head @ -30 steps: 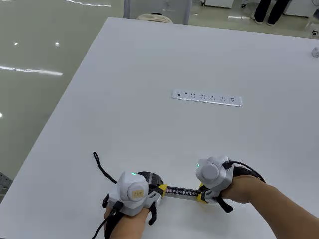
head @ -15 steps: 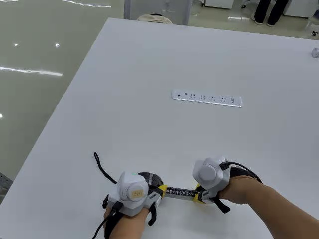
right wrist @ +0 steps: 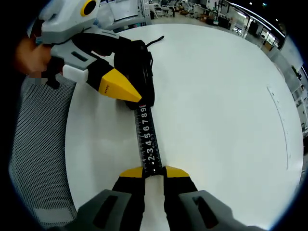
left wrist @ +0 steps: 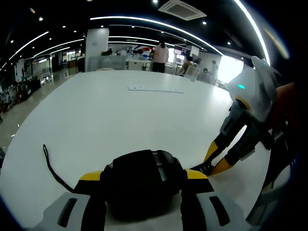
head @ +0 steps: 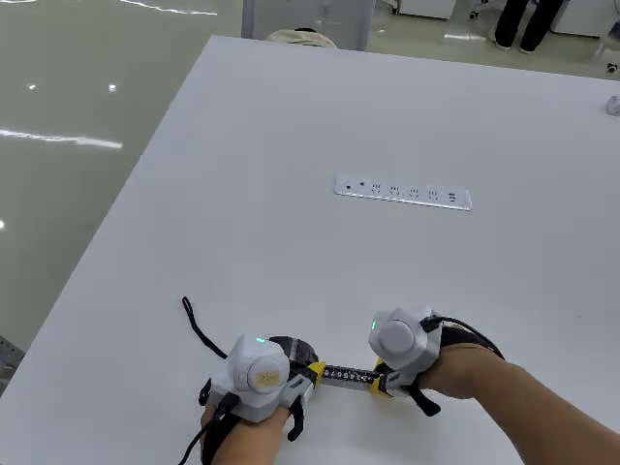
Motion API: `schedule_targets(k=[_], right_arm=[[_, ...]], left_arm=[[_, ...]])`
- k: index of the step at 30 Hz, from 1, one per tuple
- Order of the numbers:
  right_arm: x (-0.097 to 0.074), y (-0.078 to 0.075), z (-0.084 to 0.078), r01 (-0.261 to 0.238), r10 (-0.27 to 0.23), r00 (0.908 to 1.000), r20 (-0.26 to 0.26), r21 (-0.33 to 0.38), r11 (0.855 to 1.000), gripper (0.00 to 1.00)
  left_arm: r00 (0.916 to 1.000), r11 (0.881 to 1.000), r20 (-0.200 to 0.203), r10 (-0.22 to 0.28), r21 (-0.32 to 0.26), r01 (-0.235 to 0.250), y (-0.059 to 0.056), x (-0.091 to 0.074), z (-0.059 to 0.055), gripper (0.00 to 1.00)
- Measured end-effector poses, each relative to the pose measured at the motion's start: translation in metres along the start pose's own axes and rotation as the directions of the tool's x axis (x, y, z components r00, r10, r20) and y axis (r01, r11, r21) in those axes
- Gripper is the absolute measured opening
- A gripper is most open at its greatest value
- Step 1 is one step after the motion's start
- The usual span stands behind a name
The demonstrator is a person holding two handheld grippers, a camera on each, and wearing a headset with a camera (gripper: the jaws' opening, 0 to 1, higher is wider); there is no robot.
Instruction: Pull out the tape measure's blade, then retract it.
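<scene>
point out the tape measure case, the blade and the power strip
tape measure case (left wrist: pixel 142 180): left gripper view, top of the black body
blade (right wrist: pixel 147 139): right gripper view, numbered face
power strip (head: pixel 402 192): head view, its middle

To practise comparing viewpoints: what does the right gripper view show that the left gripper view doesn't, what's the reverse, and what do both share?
Right gripper view: readable numbers on the blade, grey mesh beside the table. Left gripper view: people standing beyond the table. Both: the black tape measure case clamped in the left gripper, its strap, the right gripper pinching the blade.
</scene>
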State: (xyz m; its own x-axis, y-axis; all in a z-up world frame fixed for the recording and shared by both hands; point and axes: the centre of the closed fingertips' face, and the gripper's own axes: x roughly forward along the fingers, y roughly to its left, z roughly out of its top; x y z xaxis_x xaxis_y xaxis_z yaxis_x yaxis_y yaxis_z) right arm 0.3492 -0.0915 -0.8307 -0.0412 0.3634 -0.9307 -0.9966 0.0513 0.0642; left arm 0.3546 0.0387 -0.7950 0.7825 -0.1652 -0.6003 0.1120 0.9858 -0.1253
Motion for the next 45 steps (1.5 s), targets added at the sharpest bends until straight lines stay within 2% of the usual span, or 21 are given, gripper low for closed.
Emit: schedule_targets(k=[45], right_arm=[[0.011, 0.004, 0.024, -0.003, 0.003, 0.9993, 0.038, 0.004, 1.0, 0.14]], left_arm=[[0.9999, 0.999, 0.002, -0.016, -0.03, 0.016, 0.002, 0.0, -0.001, 0.59]])
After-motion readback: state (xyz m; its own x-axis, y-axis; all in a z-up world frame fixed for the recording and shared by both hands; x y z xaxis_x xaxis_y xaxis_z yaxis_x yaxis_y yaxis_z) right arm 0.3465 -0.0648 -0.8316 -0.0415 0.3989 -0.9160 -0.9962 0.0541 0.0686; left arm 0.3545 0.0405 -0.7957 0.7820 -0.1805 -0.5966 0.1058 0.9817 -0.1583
